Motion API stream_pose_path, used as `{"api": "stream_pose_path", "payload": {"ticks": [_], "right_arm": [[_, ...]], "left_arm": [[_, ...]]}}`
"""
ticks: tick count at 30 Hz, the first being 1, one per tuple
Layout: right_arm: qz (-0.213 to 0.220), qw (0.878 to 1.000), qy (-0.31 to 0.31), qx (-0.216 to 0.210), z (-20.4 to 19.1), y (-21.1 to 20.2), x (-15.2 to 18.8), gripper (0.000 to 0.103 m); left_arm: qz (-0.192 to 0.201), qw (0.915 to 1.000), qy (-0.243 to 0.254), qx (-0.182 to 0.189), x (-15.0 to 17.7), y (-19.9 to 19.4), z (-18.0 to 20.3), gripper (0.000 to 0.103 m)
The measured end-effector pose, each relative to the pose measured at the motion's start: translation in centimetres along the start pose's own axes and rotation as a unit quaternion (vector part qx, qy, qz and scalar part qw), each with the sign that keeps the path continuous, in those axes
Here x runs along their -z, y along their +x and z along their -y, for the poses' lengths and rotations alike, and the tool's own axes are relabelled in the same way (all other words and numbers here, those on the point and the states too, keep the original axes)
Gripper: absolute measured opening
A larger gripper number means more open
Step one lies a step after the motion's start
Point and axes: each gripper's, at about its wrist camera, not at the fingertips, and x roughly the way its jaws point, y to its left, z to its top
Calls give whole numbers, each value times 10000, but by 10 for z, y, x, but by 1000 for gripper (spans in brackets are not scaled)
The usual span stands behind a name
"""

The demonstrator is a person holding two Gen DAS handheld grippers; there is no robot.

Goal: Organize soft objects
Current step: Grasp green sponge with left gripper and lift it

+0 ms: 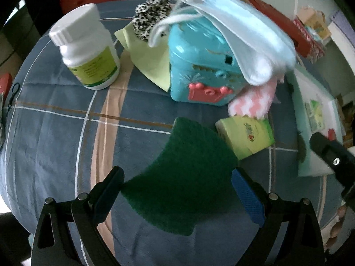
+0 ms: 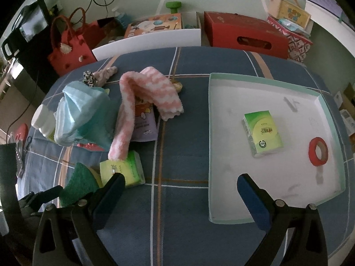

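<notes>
Green scouring pad (image 1: 177,177) lies between the fingers of your left gripper (image 1: 177,190); both pads stand at its edges, so the gripper is clenched on it, just above the blue plaid bedcover (image 1: 55,133). Beyond the pad, a tissue pack (image 1: 246,137) rests on the cover, touching the pink striped sock (image 1: 253,104). A turquoise plastic box (image 1: 199,66) stands behind, with light blue face masks (image 1: 248,26) draped over its top. To its left sit a white bottle (image 1: 86,46), a yellow cloth (image 1: 148,59) and a leopard-print scrunchie (image 1: 150,13).

Your right gripper (image 2: 179,197) is released, its jaws spread wide with nothing between them, hovering over the cover beside the white tray (image 2: 221,133). Inside the tray lie a second tissue pack (image 2: 263,133) and a red tape roll (image 2: 318,151), well apart.
</notes>
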Motion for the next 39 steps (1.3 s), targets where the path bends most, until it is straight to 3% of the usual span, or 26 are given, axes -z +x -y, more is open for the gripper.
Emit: {"api": "stream_pose_path", "payload": {"ticks": [6,16,24,31,39], "right_arm": [[26,10000,12,33,0,0,1,102],[5,10000,-49,72,-2,1,2,102],[-21,9999,-109,128,-6,4,3,102],[-28,9993,-346,170,-20,7,6,102],[-149,9950,-990,51,-57,22,12,102]], "left_arm": [[-215,9991,223,-291,1,18,16,97],[-324,9993,-64,-147,-4,20,8,97],[-29,9987,-488,-161,-9,4,-19,84],[299,9948,-975,-46,-14,-16,-43,84],[309,9858,-1645,138,-11,-22,-84,84]]}}
